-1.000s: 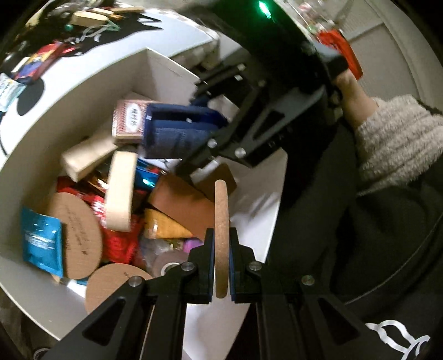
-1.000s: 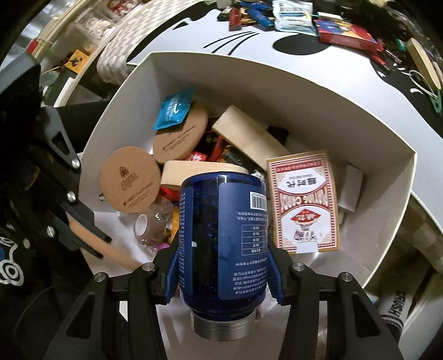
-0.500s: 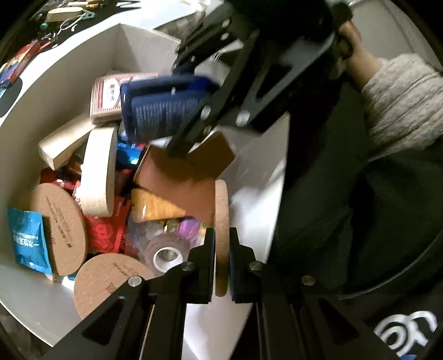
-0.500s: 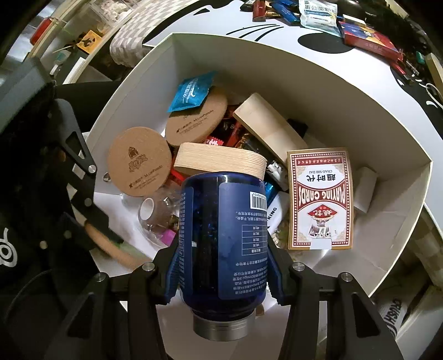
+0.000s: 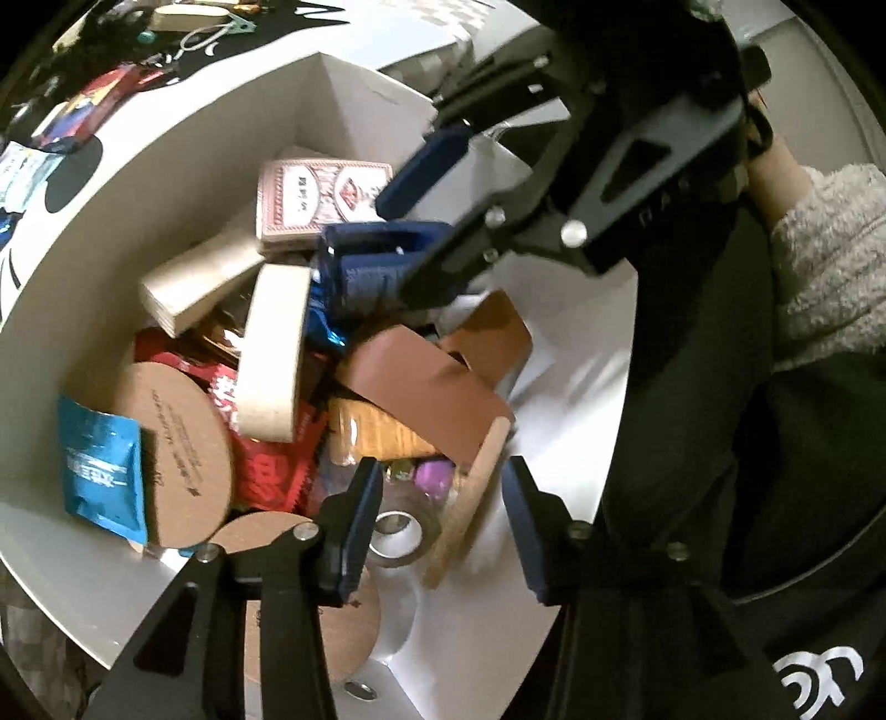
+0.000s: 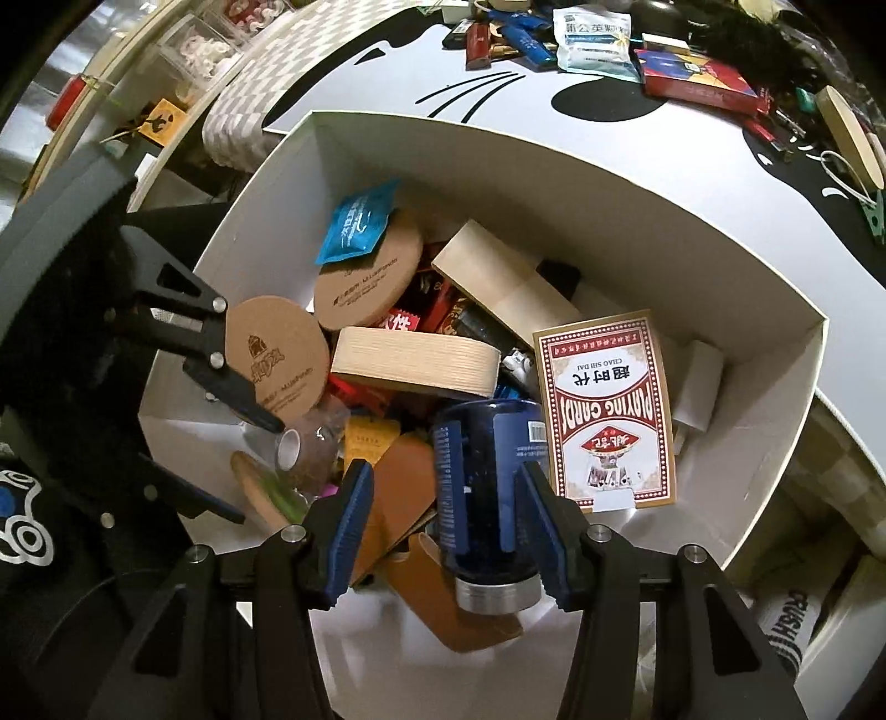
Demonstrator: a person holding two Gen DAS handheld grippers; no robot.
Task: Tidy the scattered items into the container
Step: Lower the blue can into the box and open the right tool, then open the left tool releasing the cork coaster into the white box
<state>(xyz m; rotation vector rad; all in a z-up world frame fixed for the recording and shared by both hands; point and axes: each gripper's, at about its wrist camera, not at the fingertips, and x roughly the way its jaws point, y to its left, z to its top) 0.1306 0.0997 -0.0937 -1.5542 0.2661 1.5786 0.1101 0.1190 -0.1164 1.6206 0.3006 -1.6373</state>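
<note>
A white cardboard box (image 6: 637, 183) holds several items. My left gripper (image 5: 443, 520) is open over the box's near corner; a cork coaster (image 5: 470, 493) stands tilted on edge between its fingers, free of them. My right gripper (image 6: 454, 526) is open over the box; a dark blue bottle (image 6: 493, 498) lies loose between its fingers on brown leather pieces (image 6: 398, 498). The bottle also shows in the left wrist view (image 5: 376, 271). The box also holds a playing-card pack (image 6: 603, 410), cork coasters (image 6: 277, 360), wooden blocks (image 6: 415, 365), a blue sachet (image 6: 360, 221) and a tape roll (image 6: 304, 448).
On the black-and-white cat mat (image 6: 554, 72) beyond the box lie scattered items: a red box (image 6: 698, 77), a white packet (image 6: 592, 39), small bars (image 6: 498, 39) and a wooden oval (image 6: 847, 133). A shelf with jars (image 6: 194, 44) stands at the left.
Both grippers opened. The left let go of the cork coaster, which now leans in the box. The right let go of the blue bottle, which dropped into the box.
</note>
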